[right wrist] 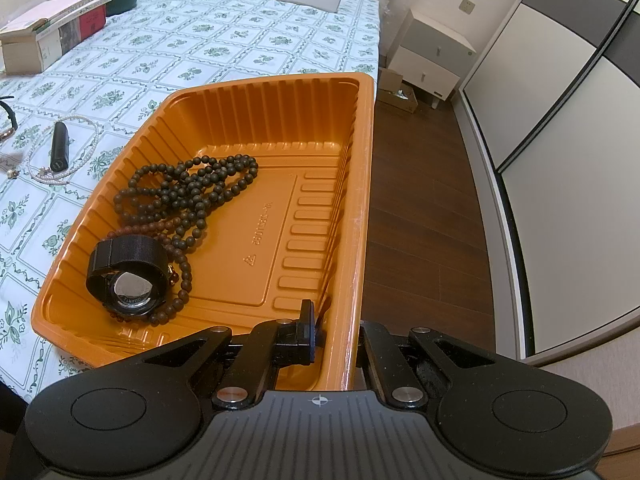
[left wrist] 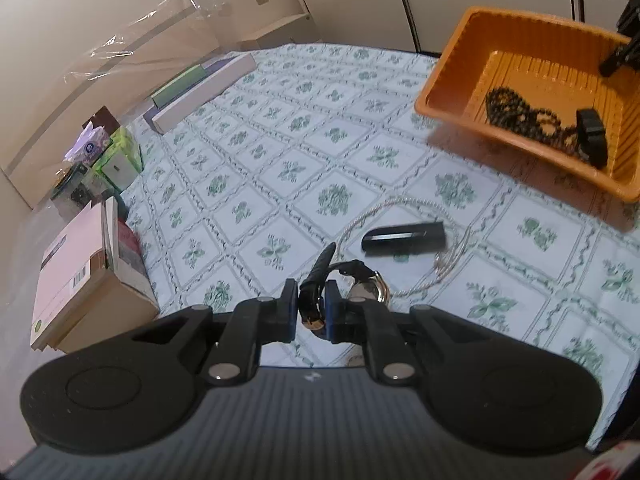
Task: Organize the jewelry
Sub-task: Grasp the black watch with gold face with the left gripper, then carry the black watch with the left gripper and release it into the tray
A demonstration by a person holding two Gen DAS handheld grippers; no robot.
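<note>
My left gripper (left wrist: pixel 312 306) is shut on the black leather strap of a wristwatch (left wrist: pixel 366 289), whose pale dial hangs just right of the pads, above the tablecloth. Beyond it a pearl necklace (left wrist: pixel 362 220) loops around a small black bar (left wrist: pixel 404 237). The orange tray (left wrist: pixel 448 80) stands at the upper right, holding a dark bead necklace (left wrist: pixel 520 114) and a black mesh-strap watch (left wrist: pixel 592 140). In the right wrist view my right gripper (right wrist: pixel 338 338) is shut on the near right wall of the orange tray (right wrist: pixel 280 80). The bead necklace (right wrist: pixel 192 188) and mesh-strap watch (right wrist: pixel 128 272) lie inside it.
Boxes and books (left wrist: pixel 76 280) line the table's left side, with green packets (left wrist: pixel 120 160) and long flat boxes (left wrist: pixel 200 88) further back. The tray sits at the table's edge above a wooden floor (right wrist: pixel 420 200). A white nightstand (right wrist: pixel 432 64) and wardrobe doors (right wrist: pixel 560 100) stand beyond.
</note>
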